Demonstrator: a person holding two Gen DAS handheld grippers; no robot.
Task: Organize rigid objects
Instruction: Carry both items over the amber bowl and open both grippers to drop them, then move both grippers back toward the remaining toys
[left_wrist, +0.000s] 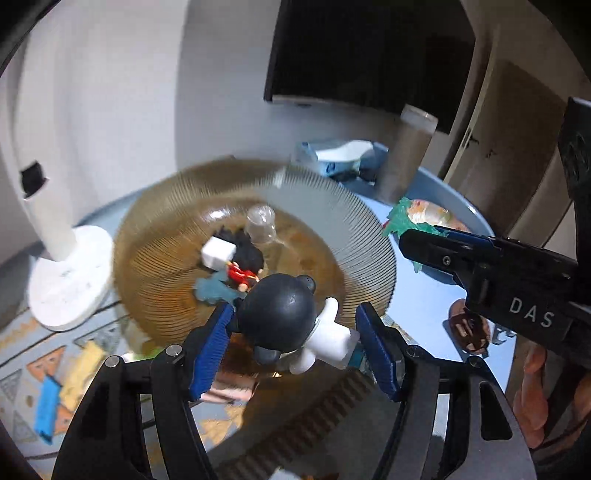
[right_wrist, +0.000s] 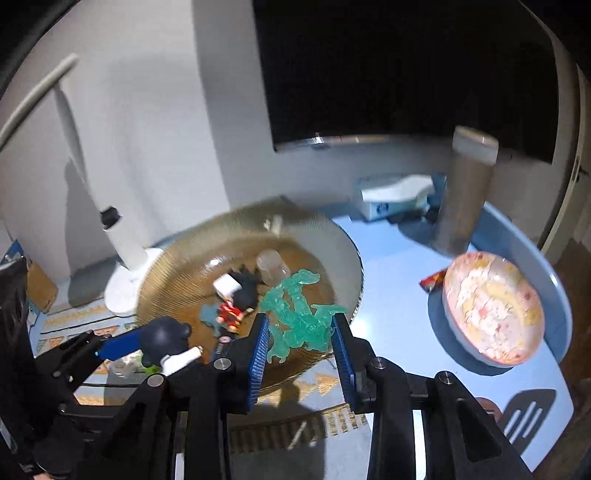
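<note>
L gripper (left_wrist: 295, 343) clamps black-headed figure (left_wrist: 280, 314), R gripper (right_wrist: 301, 343) clamps green figure (right_wrist: 299, 314)

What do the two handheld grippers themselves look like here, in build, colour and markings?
Both are matte black frames with cut-out openings and silver pins at the pivots. The left gripper and right gripper each carry two fingers faced with ribbed blue pads. Seen from the left wrist camera, the right gripper's side shows white letters "DAS" and a small screw. No cables or sleeves show.
</note>
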